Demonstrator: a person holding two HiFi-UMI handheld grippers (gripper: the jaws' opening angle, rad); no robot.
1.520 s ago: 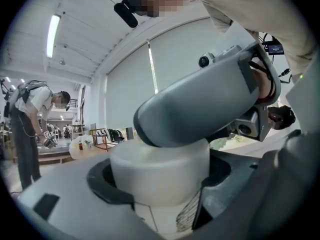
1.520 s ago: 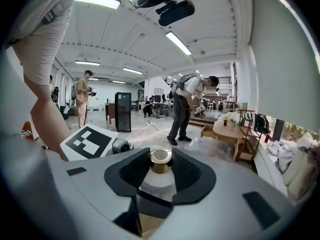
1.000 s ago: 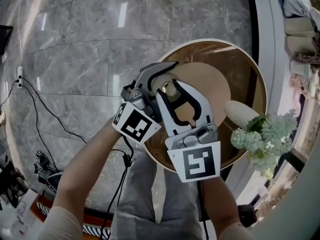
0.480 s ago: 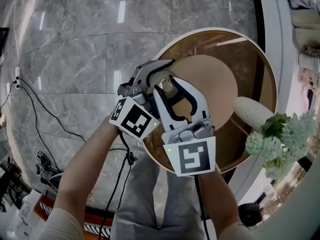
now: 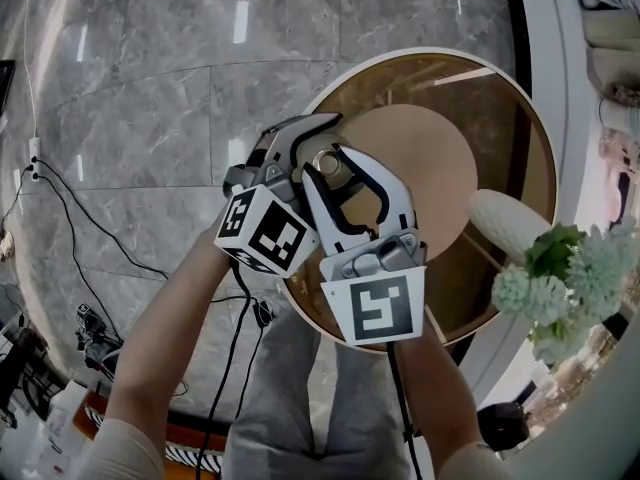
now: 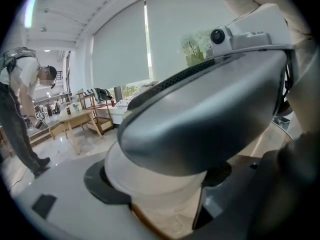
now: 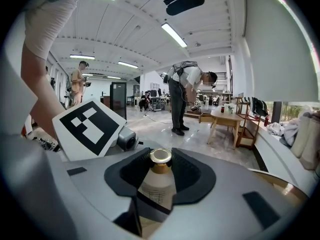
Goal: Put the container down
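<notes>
Container (image 7: 156, 184) with gold cap (image 7: 160, 156), print on pale label (image 7: 154, 194) illegibly small

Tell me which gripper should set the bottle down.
Right. The right gripper holds the bottle upright by its neck over the table. The left gripper's hold is unclear.

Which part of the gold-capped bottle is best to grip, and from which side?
Probably take the bottle by its round body, below the gold cap, from the side with jaws level. It stands upright, the body is its widest part, and the small cap offers little surface.
</notes>
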